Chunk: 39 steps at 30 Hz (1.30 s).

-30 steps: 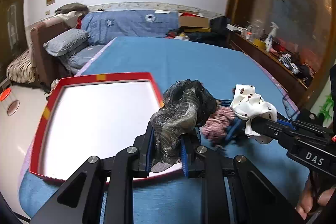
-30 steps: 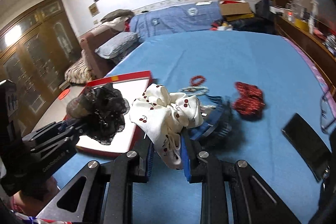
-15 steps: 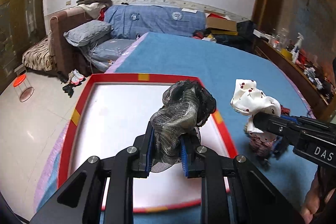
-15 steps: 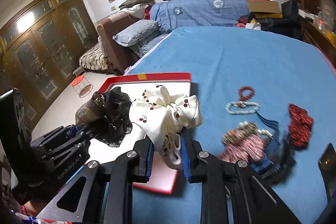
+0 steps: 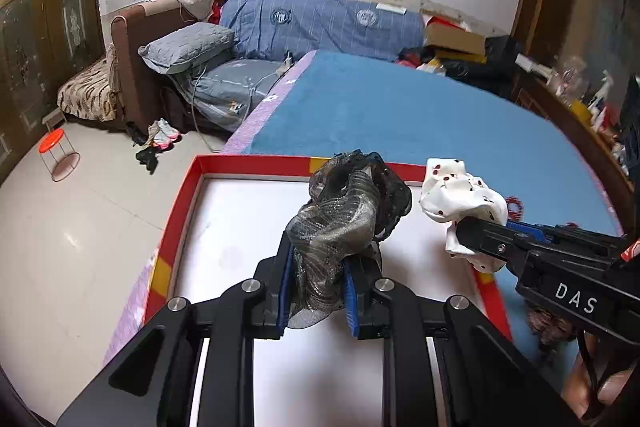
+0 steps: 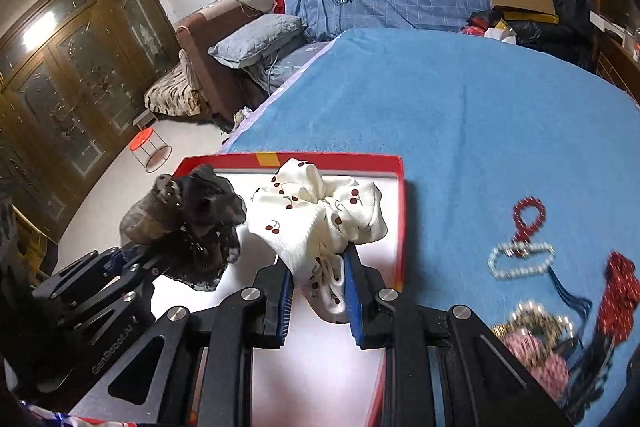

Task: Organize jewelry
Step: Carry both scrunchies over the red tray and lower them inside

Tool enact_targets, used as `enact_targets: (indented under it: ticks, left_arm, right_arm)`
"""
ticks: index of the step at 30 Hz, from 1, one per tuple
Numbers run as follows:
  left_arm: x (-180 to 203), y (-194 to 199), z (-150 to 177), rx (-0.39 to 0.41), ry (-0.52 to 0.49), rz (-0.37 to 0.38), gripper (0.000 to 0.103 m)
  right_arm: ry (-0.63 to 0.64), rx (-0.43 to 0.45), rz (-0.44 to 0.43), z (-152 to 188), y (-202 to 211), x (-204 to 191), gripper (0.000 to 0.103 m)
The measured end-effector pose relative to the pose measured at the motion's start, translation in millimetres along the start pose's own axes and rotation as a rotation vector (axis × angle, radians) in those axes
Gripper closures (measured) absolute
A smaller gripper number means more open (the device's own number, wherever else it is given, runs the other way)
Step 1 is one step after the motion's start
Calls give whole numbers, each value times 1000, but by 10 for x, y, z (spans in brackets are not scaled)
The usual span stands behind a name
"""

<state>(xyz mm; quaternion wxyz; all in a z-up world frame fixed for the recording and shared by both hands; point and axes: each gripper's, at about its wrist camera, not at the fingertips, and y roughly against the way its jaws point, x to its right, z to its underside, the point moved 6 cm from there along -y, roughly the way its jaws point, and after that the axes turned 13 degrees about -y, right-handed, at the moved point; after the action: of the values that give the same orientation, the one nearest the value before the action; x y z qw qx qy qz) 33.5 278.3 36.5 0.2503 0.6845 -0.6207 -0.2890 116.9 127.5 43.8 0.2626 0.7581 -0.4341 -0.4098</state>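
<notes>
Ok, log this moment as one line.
left gripper: shut on black scrunchie | right gripper: shut on cherry scrunchie | both over red tray | bracelets on blanket

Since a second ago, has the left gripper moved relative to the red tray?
Yes. The left gripper, shut on the black scrunchie, has moved from the red tray's right edge to over its white interior.

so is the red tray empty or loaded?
Empty: the tray shows bare white floor; both scrunchies are held above it in the fingers, not lying in it.
</notes>
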Motion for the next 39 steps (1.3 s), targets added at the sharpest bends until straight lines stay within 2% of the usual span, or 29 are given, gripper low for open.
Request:
enact_targets:
  ticks: [6, 16, 17, 21, 23, 24, 29, 33, 39]
  left_arm:
    - [-91, -239, -24, -39, 21, -8, 83]
    - [-109, -403, -30, -67, 28, -4, 82]
    - [-112, -405, -31, -66, 30, -6, 80]
    - [-129, -420, -37, -65, 30, -7, 76]
    - [-131, -416, -35, -64, 34, -8, 66]
    - [-132, -409, -39, -60, 34, -10, 64]
    - [-136, -409, -28, -58, 29, -12, 64]
    - [-141, -375, -20, -51, 22, -17, 60]
    - [-138, -295, -31, -38, 25, -18, 59]
  right_arm:
    - [-13, -7, 10, -149, -218, -29, 78]
    - [-47, -51, 21, -164, -453, 1, 77]
    - [-50, -57, 22, -156, -466, 2, 77]
    - [-55, -73, 26, -156, -520, 13, 73]
    - [-68, -79, 26, -151, -529, 39, 73]
    - [-71, -84, 24, -150, -535, 46, 72]
    - [-81, -80, 21, -189, -495, 77, 57]
    - [-82, -68, 22, -196, -433, 80, 52]
    - [-86, -40, 10, -188, -302, 76, 52]
